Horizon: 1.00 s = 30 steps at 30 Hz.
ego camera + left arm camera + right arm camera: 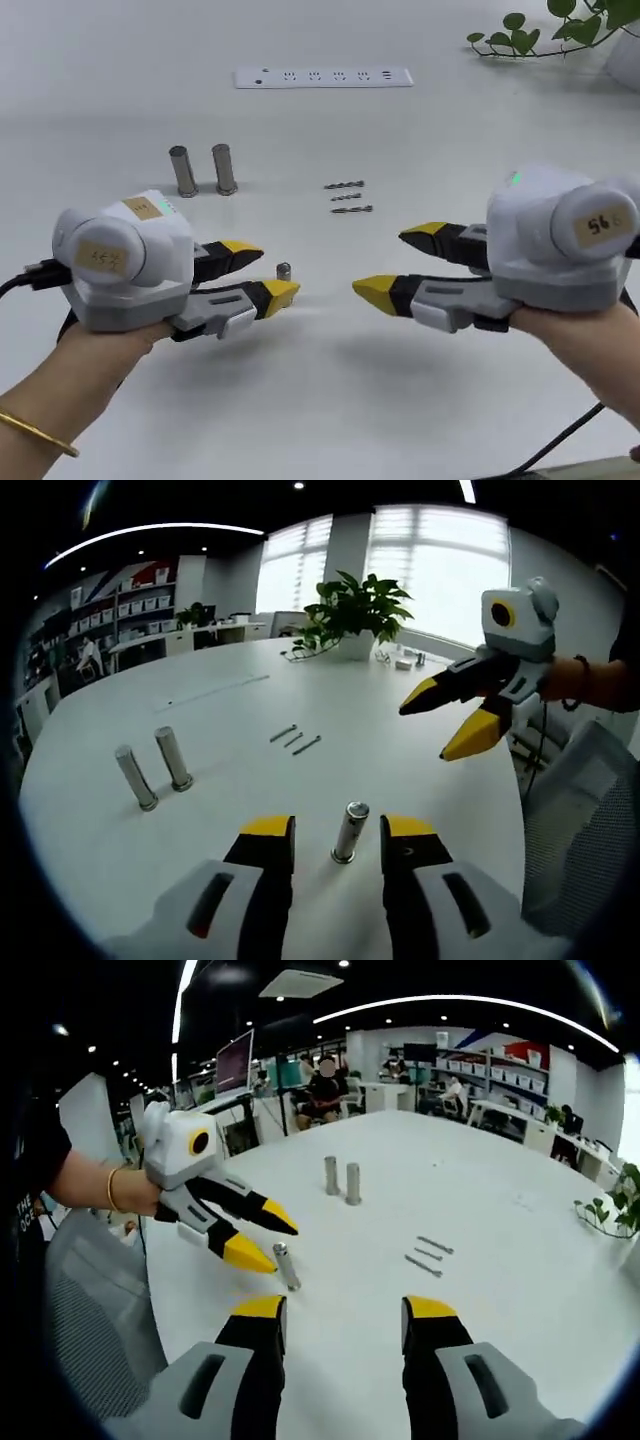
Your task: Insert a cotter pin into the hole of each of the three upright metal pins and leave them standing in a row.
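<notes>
Just between left gripper [266,268] fingers [268,832], metal pin [350,830]

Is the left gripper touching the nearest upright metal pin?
Apart. The left gripper view shows the metal pin standing between the open jaws of the left gripper, a gap on each side.

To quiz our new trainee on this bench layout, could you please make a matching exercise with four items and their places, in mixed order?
Things:
1. lone pin
2. pin pair
3. cotter pins
4. power strip

Places (head view):
A. farthest away, lying flat
B. standing alone, nearest
C. lying in the middle, three in a stack of lines
D. standing side by side, on the left

Pairs: 1-B; 2-D; 3-C; 4-A
</notes>
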Tool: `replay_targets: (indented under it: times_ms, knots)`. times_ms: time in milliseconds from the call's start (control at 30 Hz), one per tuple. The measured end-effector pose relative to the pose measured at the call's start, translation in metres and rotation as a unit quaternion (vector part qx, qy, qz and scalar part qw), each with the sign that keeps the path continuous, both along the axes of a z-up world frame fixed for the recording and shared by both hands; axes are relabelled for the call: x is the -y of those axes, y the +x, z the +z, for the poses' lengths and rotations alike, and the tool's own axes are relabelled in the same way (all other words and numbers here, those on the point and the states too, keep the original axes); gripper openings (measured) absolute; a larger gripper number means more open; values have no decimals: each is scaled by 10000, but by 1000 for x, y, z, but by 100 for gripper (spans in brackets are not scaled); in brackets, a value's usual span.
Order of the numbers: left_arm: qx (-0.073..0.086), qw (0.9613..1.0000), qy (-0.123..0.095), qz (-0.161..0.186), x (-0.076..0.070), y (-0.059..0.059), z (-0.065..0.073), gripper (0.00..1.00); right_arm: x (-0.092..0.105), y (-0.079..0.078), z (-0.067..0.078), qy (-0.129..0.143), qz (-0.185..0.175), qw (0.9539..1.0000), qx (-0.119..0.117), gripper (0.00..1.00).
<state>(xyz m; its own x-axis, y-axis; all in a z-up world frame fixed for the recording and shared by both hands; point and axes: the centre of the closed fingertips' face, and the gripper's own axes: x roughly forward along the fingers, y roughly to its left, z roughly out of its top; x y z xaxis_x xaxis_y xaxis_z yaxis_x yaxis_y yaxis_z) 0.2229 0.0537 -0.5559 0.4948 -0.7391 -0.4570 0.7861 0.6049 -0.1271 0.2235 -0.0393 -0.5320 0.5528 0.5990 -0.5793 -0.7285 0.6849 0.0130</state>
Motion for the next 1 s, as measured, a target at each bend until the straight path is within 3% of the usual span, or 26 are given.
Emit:
replay_targets:
  times_ms: [100,200,333,400,567,733,1000]
  knots:
    - [19,9998,-78,183,-4,0,8,36,2,13,3,-112,120,9999,4,37]
    - [26,9991,-120,410,-9,0,13,41,2,24,2,-398,431,9983,-60,31]
    - [-80,9977,-240,628,-12,-2,18,42,2,40,-1,-642,594,9960,-162,21]
    - [9,9975,-183,689,-14,-3,20,42,4,48,-3,-876,757,9932,-134,21]
    - [-102,9956,-251,902,-19,-6,21,44,13,73,-13,-1453,995,9843,-146,19]
    - [-92,9945,-189,1027,-23,-7,20,48,12,91,-19,-1576,1069,9815,-178,19]
    - [115,9956,-111,923,-20,-8,24,53,10,111,-42,-1777,1266,9754,-323,15]
